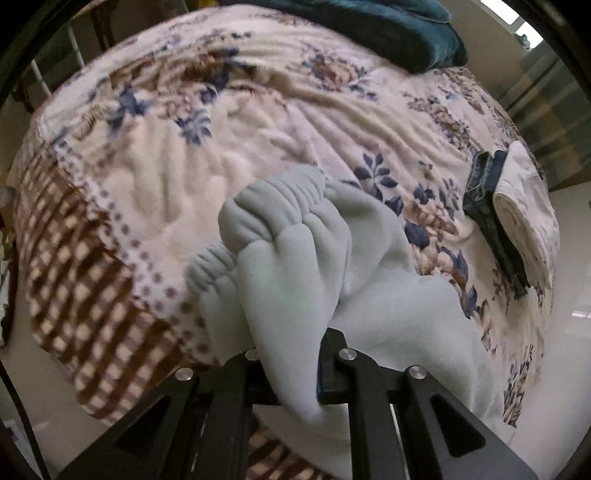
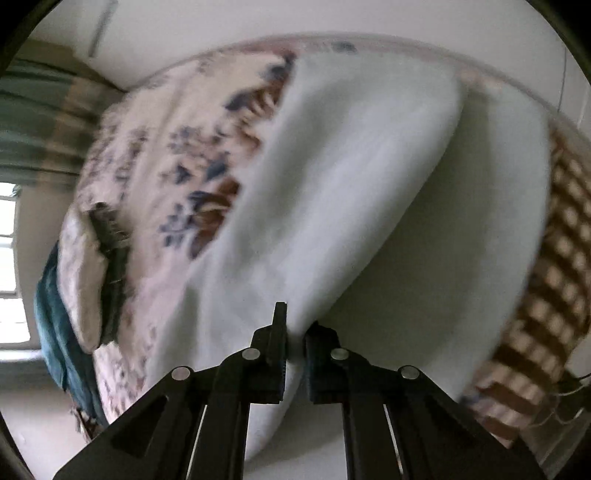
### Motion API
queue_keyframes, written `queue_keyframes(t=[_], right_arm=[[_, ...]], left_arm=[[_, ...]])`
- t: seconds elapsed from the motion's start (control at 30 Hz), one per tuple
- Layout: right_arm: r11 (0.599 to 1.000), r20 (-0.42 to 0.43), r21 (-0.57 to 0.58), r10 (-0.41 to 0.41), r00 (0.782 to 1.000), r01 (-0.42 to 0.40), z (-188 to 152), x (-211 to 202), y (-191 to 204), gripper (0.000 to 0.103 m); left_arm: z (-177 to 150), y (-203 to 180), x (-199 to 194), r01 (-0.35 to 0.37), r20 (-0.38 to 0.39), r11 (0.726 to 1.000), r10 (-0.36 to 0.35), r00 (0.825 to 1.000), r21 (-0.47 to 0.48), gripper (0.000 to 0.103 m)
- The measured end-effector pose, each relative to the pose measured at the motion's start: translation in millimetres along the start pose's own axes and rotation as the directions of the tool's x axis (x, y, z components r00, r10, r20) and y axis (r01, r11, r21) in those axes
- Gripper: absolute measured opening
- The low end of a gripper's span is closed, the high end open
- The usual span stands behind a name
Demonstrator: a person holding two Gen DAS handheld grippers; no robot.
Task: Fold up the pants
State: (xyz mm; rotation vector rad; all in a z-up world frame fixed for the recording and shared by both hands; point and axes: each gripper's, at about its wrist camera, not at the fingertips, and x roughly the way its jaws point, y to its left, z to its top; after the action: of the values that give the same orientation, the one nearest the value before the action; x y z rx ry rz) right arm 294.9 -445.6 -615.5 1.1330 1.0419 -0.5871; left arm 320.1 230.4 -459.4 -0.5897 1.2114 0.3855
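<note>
Over floral bed (image 1: 155, 192), gripping pale grey pants (image 1: 295, 258) in both clamped jaws, left gripper (image 1: 291, 369) pinching beneath bunched waistband, right gripper (image 2: 295, 354) nipping leg fabric trailing ahead.

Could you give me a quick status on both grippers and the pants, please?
Left gripper shut on pale grey fleece pants. Right gripper shut on them too. Folded clothes stack well aside.

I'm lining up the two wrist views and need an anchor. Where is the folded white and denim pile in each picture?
Left wrist view: the folded white and denim pile lies at the right edge of the bed, beyond the pale grey pants.
Right wrist view: the same pile sits at the left, blurred.
Shared landmark: the teal blanket, beyond the pile in both.
</note>
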Motion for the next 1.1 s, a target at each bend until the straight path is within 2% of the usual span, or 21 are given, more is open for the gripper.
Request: queue_keyframes(t=[0.1, 0.2, 0.37, 0.43, 0.5, 0.53, 0.57, 0.63, 0.7, 0.77, 0.9, 0.97, 1.0, 1.03, 1.07, 1.1], right_arm=[[1.0, 0.038, -0.026, -0.012, 0.999, 0.013, -10, -42, 0, 0.008], [0.999, 0.041, -0.007, -0.051, 0.998, 0.051, -25, -64, -12, 0.008], [0.989, 0.061, 0.076, -0.133, 0.989, 0.129, -44, -76, -57, 0.009], [0.983, 0.008, 0.101, -0.156, 0.988, 0.155, -47, -54, -74, 0.011], [0.977, -0.098, 0.132, -0.155, 0.983, 0.168, -52, -23, -82, 0.021], [0.976, -0.159, 0.142, -0.144, 0.977, 0.167, -58, -10, -83, 0.027], [0.977, -0.197, 0.166, -0.097, 0.976, 0.131, -68, -3, -82, 0.03], [0.983, -0.216, 0.167, -0.04, 0.976, 0.078, -90, -1, -74, 0.039], [0.989, -0.258, 0.143, 0.004, 0.966, 0.034, -111, 7, -60, 0.042], [0.994, -0.342, 0.106, 0.025, 0.939, 0.012, -137, 26, -43, 0.042], [0.991, -0.419, 0.13, 0.083, 0.904, -0.031, -174, 64, -19, 0.042], [0.987, -0.409, 0.159, 0.094, 0.907, -0.031, -183, 79, -15, 0.043], [0.983, -0.391, 0.179, 0.102, 0.915, -0.033, -185, 82, -16, 0.042], [0.978, -0.36, 0.203, 0.113, 0.926, -0.04, -186, 82, -18, 0.018], [0.98, -0.322, 0.197, 0.1, 0.942, -0.036, -187, 76, -17, 0.008], [0.985, -0.304, 0.172, 0.08, 0.949, -0.028, -186, 71, -15, 0.008]], left_arm=[[-3, 8, -14, 0.014, -0.009, 1.0, -0.014, 1.0, -0.003, 0.007], [-7, 20, -17, 0.011, -0.025, 1.0, -0.011, 1.0, 0.006, 0.007], [-12, 43, 15, -0.012, -0.096, 1.0, 0.012, 0.995, -0.004, 0.009], [-17, 45, 36, -0.025, -0.14, 1.0, 0.026, 0.99, 0.011, 0.016], [-25, 48, 49, -0.024, -0.191, 1.0, 0.022, 0.981, -0.009, 0.024], [-30, 52, 51, 0.005, -0.213, 0.999, -0.015, 0.977, -0.048, 0.025], [-37, 56, 49, 0.045, -0.228, 0.994, -0.066, 0.971, -0.097, 0.027], [-52, 63, 43, 0.091, -0.237, 0.979, -0.133, 0.962, -0.181, 0.043], [-63, 65, 42, 0.13, -0.241, 0.962, -0.188, 0.952, -0.238, 0.049], [-67, 61, 51, 0.15, -0.258, 0.956, -0.216, 0.942, -0.253, 0.049], [-47, 63, 72, 0.152, -0.227, 0.943, -0.224, 0.948, -0.297, 0.049], [-33, 64, 78, 0.133, -0.193, 0.942, -0.198, 0.961, -0.307, 0.049], [-28, 65, 76, 0.123, -0.169, 0.947, -0.18, 0.969, -0.298, 0.038], [-22, 61, 72, 0.108, -0.145, 0.959, -0.149, 0.978, -0.261, 0.023], [-18, 57, 69, 0.094, -0.138, 0.97, -0.127, 0.982, -0.224, 0.02], [-16, 54, 64, 0.084, -0.128, 0.978, -0.109, 0.986, -0.19, 0.016]])
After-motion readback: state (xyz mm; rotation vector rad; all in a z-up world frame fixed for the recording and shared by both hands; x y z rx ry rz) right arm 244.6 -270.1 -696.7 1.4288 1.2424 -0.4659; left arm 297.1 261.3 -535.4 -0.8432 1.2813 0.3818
